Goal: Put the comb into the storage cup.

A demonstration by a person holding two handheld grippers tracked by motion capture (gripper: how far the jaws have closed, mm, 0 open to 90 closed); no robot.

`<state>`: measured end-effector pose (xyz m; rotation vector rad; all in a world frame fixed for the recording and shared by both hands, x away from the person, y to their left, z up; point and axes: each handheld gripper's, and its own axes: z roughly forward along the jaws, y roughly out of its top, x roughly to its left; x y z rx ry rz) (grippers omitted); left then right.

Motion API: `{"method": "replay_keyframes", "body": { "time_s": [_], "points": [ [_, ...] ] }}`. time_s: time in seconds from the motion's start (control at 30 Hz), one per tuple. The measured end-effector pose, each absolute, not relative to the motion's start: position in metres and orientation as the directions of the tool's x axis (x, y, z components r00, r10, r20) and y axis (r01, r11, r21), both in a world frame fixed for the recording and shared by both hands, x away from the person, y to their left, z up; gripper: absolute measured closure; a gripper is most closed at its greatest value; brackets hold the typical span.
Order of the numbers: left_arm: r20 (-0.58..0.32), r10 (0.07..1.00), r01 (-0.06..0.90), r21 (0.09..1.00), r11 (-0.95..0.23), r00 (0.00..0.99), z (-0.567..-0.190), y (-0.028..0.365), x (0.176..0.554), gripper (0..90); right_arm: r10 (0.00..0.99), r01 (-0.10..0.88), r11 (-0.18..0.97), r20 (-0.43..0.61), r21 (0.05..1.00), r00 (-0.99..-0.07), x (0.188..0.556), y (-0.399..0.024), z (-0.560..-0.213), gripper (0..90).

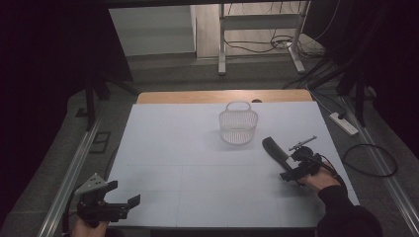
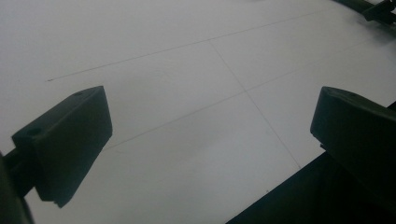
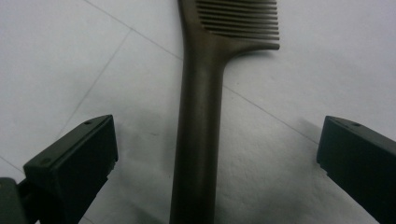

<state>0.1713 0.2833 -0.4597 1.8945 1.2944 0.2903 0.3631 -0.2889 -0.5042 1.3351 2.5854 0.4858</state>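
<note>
Lab: black curtains, floor cables, power strip.

Dark comb between the hand-held gripper's wide-apart jaws

Wide bare table between grippers; basket far centre, comb right, seemingly only obstacles.

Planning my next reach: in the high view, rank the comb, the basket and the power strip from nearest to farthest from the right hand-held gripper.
From the right hand-held gripper:
1. Comb, lying on the table just ahead of its open jaws.
2. Basket, farther up the table, to the left.
3. Power strip, on the floor off the table's right edge; close to the basket's distance, so this order is tentative.
</note>
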Motion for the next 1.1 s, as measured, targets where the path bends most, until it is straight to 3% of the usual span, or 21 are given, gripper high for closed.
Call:
{"method": "replay_keyframes", "body": {
  "time_s": [0.5,0.83,1.03,1.1],
  "points": [
    [-0.239,0.861,0.676,0.721,-0.153,0.45,-0.46,0.283,0.171,0.0,0.817,0.766,0.556,-0.046,0.322,-0.574,0.364,-0.285,-0.506,2.8],
    [-0.238,0.861,0.676,0.721,-0.154,0.45,-0.46,0.283,0.171,0.0,0.793,0.741,0.582,-0.036,0.335,-0.608,0.359,-0.283,-0.495,41.6],
    [-0.235,0.861,0.676,0.721,-0.156,0.45,-0.46,0.283,0.171,0.0,0.795,0.744,0.578,-0.024,0.335,-0.606,0.361,-0.287,-0.492,70.0],
    [-0.235,0.862,0.675,0.721,-0.156,0.45,-0.46,0.283,0.171,0.0,0.794,0.743,0.579,-0.027,0.336,-0.607,0.36,-0.287,-0.492,71.7]
  ]
}}
